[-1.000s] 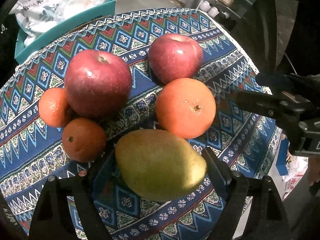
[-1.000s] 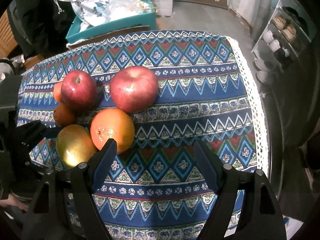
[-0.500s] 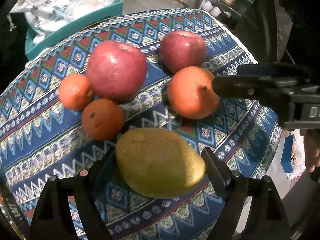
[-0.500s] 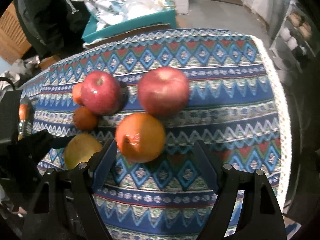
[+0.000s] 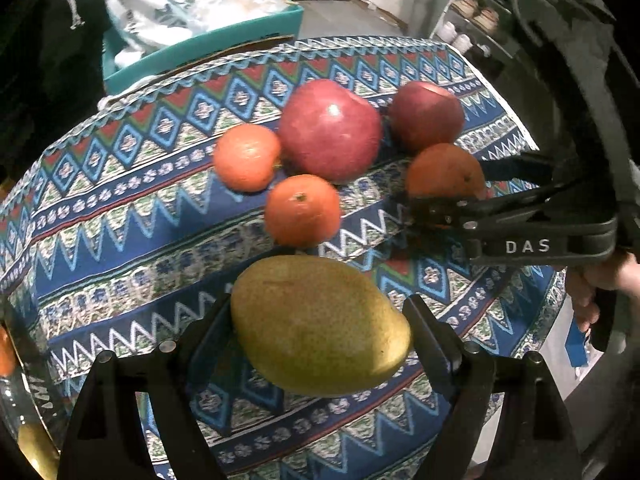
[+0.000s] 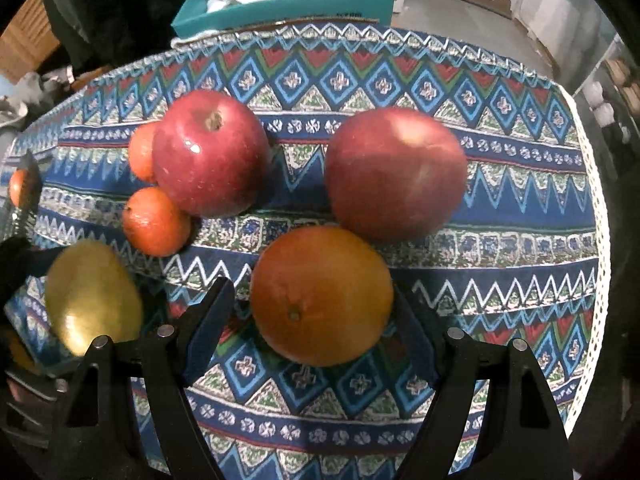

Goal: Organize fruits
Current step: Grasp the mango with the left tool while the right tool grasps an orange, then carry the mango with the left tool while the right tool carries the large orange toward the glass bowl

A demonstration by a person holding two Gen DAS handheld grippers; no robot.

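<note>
Mango: the mango (image 5: 320, 326) sits between your left gripper (image 5: 318, 320) fingers, clenched at both ends and seemingly lifted just off the patterned cloth (image 5: 120, 208); it has kept its place in the jaws while the cloth slid under it, so you are carrying it.
Large orange: a second ago your right gripper (image 6: 310, 300) stood over bare cloth beside the large orange (image 6: 322, 296); now its fingers flank that orange, one either side, with a visible gap at the left finger. Released, not yet gripping.
Meaning: one fruit is in hand and the second is lined up; closing on the orange looks like your next step.
Other fruit: the two red apples (image 6: 210, 152) (image 6: 394, 172) and two small oranges (image 6: 156, 220) (image 5: 246, 156) lie on the cloth, unmoved, the left apple touching both small oranges.
Risk: the right apple sits just beside the large orange, so watch your right finger as it closes.
Surroundings: a teal box (image 6: 288, 8) stands beyond the table's far edge.
</note>
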